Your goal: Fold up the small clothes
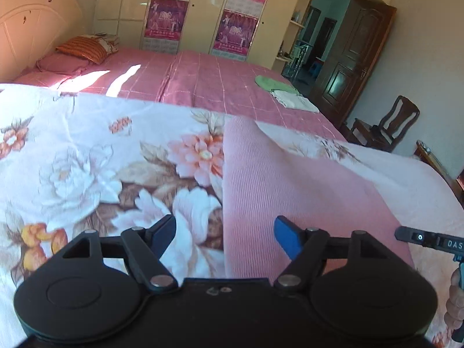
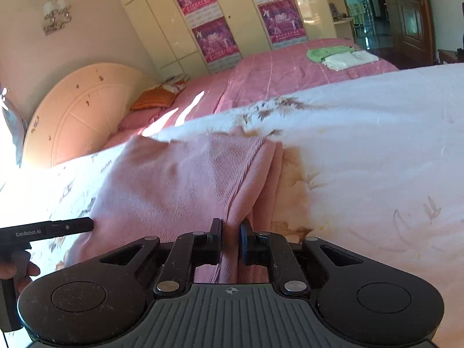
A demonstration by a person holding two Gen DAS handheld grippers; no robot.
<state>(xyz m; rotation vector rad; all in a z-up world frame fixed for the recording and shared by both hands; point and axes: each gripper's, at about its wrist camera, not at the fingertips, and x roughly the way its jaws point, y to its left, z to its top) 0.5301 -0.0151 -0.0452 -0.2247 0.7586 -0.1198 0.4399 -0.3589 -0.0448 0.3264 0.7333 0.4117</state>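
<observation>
Pink ribbed garment [image 2: 179,185] lies on floral sheet [image 1: 87,150], partly folded, layered edges along its right side. Left gripper [image 1: 224,236]: fingers spread above the cloth's left edge, gripping nothing. Right gripper [image 2: 230,239]: fingers pinching the garment's near fold.

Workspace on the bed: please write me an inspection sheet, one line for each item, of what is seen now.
Surface: floral sheet spread over a bed with a pink checked cover.
Job's things: pink ribbed garment lying on the floral sheet, its right edge bunched in layers.
Clutter: folded green cloth and folded white cloth side by side at the far end; orange pillow by the headboard.
Grippers: left claw open above the garment's left edge, gripping nothing; right claw shut on the bunched edge.
Cables: nothing seen.
Surroundings: cream wardrobe with purple posters, dark wooden door, wooden chair.
</observation>
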